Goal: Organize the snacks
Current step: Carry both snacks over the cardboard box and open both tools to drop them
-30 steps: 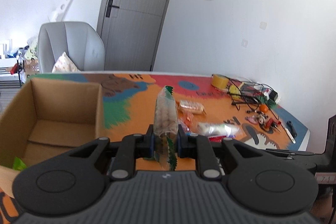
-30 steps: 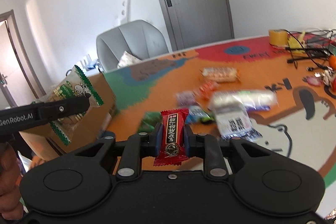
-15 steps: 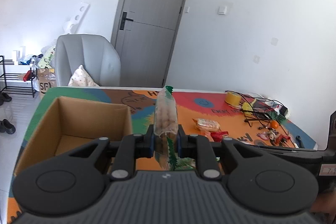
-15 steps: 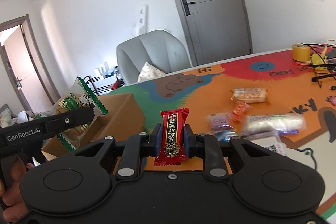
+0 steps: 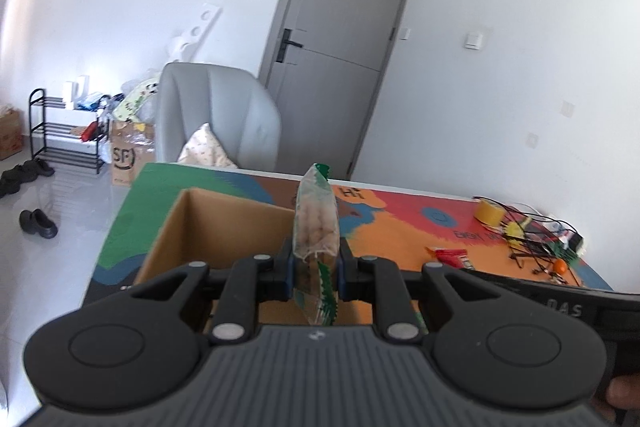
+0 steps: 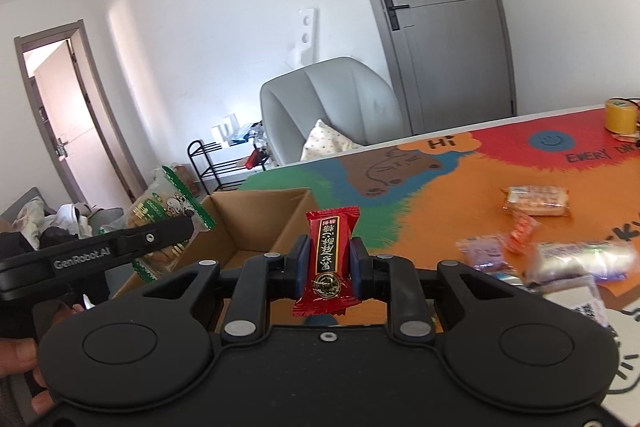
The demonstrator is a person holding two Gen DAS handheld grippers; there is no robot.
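Your left gripper (image 5: 314,269) is clamped on a clear, green-edged packet of pale biscuits (image 5: 316,227), held upright over the near wall of the open brown cardboard box (image 5: 224,227); your right gripper (image 6: 330,269) is pinched on a small red foil-wrapped candy (image 6: 330,259), just beside that box's right wall (the box (image 6: 256,227) sits at the green end of the colourful printed table mat (image 6: 440,195)); further wrapped snacks (image 6: 536,201) lie loose on the orange area, well apart from the box.
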